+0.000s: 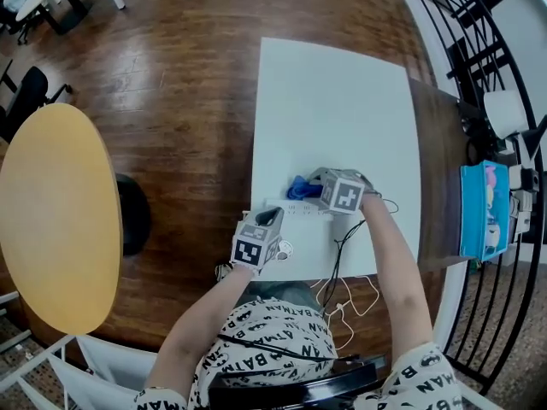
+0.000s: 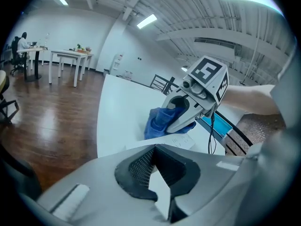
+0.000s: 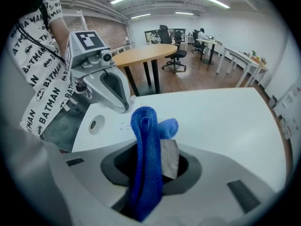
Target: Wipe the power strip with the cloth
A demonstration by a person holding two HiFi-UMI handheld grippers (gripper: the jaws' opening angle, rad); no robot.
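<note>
The left gripper (image 1: 272,219) clamps one end of the power strip (image 1: 301,213), low centre in the head view near the table (image 1: 342,101) edge, while the right gripper (image 1: 320,186) pinches the blue cloth (image 1: 301,186) beside it, so a hard swipe could twist the strip loose.

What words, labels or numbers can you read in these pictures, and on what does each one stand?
"BATMAN": repeated all over the person's shirt, also legible in the right gripper view.
Faint print on the power strip: too small to read.
Marker cubes: black-and-white square patterns only, no words.
Nothing else is legible.
</note>
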